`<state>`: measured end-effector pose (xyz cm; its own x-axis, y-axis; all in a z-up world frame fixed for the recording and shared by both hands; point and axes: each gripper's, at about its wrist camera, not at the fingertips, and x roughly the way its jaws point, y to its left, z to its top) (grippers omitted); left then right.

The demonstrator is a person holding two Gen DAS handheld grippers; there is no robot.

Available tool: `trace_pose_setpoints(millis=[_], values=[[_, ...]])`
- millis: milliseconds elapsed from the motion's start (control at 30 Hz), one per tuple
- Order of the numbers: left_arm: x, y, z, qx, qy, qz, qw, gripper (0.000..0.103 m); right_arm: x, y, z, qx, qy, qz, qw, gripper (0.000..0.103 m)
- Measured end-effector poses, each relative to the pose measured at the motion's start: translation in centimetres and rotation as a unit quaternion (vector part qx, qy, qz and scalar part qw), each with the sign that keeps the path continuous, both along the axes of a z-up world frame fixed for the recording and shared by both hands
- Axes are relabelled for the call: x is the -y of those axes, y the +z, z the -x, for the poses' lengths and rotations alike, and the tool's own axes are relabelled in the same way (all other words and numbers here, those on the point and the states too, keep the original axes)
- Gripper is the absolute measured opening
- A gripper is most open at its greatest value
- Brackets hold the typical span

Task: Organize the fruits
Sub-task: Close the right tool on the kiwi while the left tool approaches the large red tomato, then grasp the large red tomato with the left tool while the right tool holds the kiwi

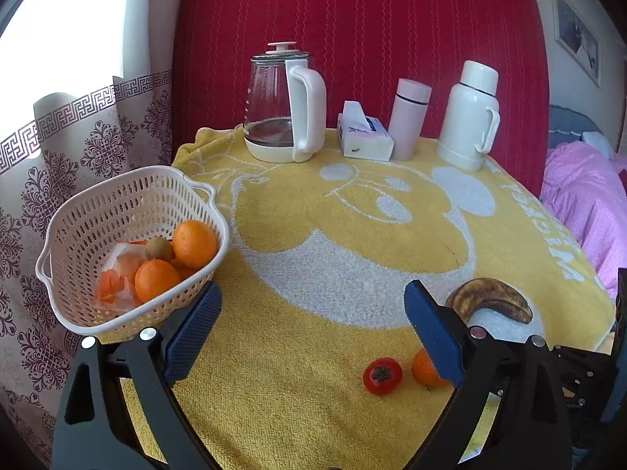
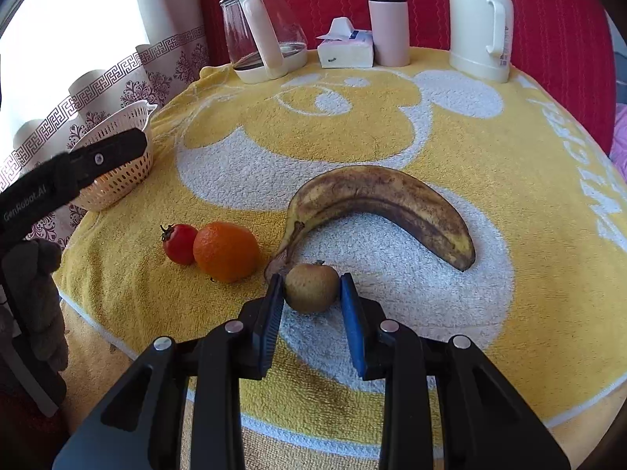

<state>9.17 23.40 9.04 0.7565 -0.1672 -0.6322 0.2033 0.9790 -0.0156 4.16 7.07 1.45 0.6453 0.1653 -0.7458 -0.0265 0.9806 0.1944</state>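
A fuzzy yellow towel (image 2: pixel 392 137) with a white cartoon print covers the table, backed by a ribbed red cloth (image 1: pixel 352 19) and a patterned curtain (image 1: pixel 78 149). The right tongs (image 2: pixel 312 288) pinch a small, round, brown, rough-skinned fruit (image 2: pixel 311 288) between ridged blue pads, just ahead of which lies the curved, brown-spotted banana (image 2: pixel 384 203); an orange (image 2: pixel 226 251) and a tomato (image 2: pixel 180 243) touch to their left. The left tongs (image 1: pixel 313 309) stand spread and empty, the perforated white plastic basket (image 1: pixel 98 211) of oranges beside the left finger.

Red headboard (image 1: pixel 352 19), patterned curtain (image 1: pixel 78 137), bright window (image 1: pixel 70 19), pink bedding (image 1: pixel 584 196)
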Motion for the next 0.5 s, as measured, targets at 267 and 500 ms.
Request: trace_pose_setpoints(millis=[267,500], values=[[1.4,-4.1,0.6,-0.059,-0.041,-0.021,0.9972,0.075,0.1,-0.3,-0.2,-0.005,0.005,-0.009,1.0,0.031],[1.6,-4.0,1.0,-0.069,-0.078,0.011,0.9945,0.042,0.1,-0.3,-0.2,-0.005,0.005,-0.009,1.0,0.031]])
